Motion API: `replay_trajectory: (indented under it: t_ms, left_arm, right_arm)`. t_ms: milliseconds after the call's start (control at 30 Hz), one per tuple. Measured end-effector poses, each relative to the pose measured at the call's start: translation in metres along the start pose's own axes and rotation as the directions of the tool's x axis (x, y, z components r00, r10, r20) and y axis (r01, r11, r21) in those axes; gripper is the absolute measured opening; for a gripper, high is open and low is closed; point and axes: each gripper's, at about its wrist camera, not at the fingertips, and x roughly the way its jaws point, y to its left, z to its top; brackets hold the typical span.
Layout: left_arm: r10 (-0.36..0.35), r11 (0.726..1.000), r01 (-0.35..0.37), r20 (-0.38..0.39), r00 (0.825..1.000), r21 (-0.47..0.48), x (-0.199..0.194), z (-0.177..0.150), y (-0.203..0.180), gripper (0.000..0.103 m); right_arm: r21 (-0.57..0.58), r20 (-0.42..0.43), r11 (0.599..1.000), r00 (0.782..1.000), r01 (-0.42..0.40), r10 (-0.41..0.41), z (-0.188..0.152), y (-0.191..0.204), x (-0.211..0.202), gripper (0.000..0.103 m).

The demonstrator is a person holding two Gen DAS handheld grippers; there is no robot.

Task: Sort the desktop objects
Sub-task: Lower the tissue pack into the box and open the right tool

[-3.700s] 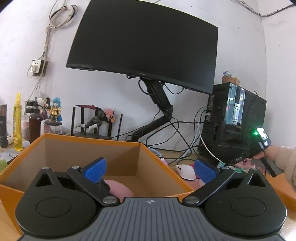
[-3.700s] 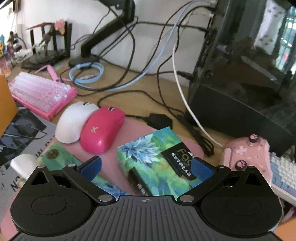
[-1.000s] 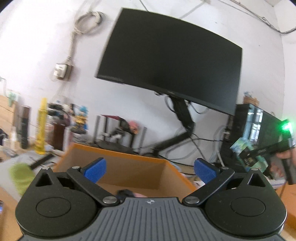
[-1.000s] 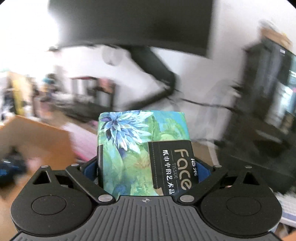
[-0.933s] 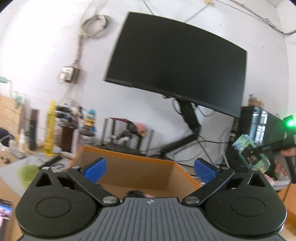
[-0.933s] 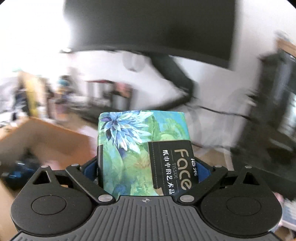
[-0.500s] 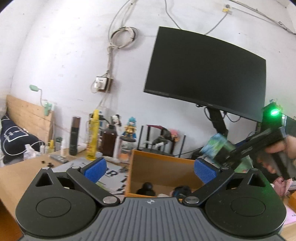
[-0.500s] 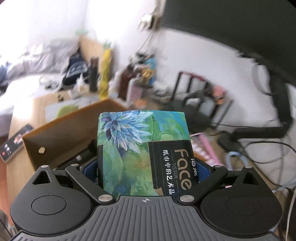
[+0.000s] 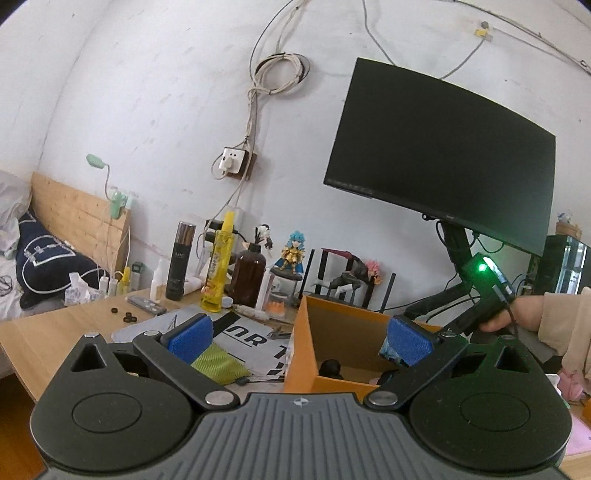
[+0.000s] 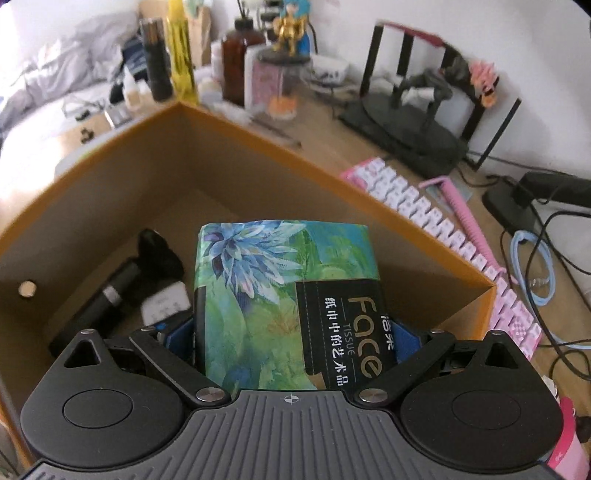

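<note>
Right gripper (image 10: 291,332), tissue pack (image 10: 284,302) above box (image 10: 258,147)

Left wrist view: from low behind the desk's near edge, facing level toward the wall and monitor (image 9: 439,162), with the orange box (image 9: 306,354) at middle distance. Right wrist view: close above the same box (image 10: 258,136), tilted down into it. Both share the box and the figurine (image 9: 293,254) (image 10: 291,26) behind it.

glossy tissue pack (image 10: 284,299), matt cardboard box (image 10: 110,177)
</note>
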Motion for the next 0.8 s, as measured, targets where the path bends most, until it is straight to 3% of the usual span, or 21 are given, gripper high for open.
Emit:
replay_trajectory:
  t_ms: [167, 467, 633, 800]
  left_arm:
    - [-0.002, 1.000, 0.002, 0.009, 1.000, 0.005, -0.005, 0.000, 0.003, 0.103]
    - [0.007, 1.000, -0.007, 0.023, 1.000, 0.008, -0.009, 0.001, 0.006, 0.103]
    - [-0.017, 0.999, 0.016, 0.032, 0.999, 0.038, -0.006, 0.003, -0.002, 0.103]
    - [-0.051, 0.997, 0.048, 0.048, 0.998, 0.067, -0.003, 0.006, -0.013, 0.103]
  right_arm:
    - [0.025, -0.018, 0.999, 0.999, 0.036, -0.035, 0.004, -0.001, 0.008, 0.101]
    - [0.024, 0.174, 0.996, 0.981, 0.081, -0.084, -0.014, 0.003, -0.070, 0.103]
    - [0.031, 0.348, 0.997, 0.934, 0.072, -0.079, -0.058, 0.011, -0.137, 0.103]
    - [0.073, 0.514, 0.994, 0.851, 0.080, -0.106, -0.117, 0.026, -0.200, 0.103]
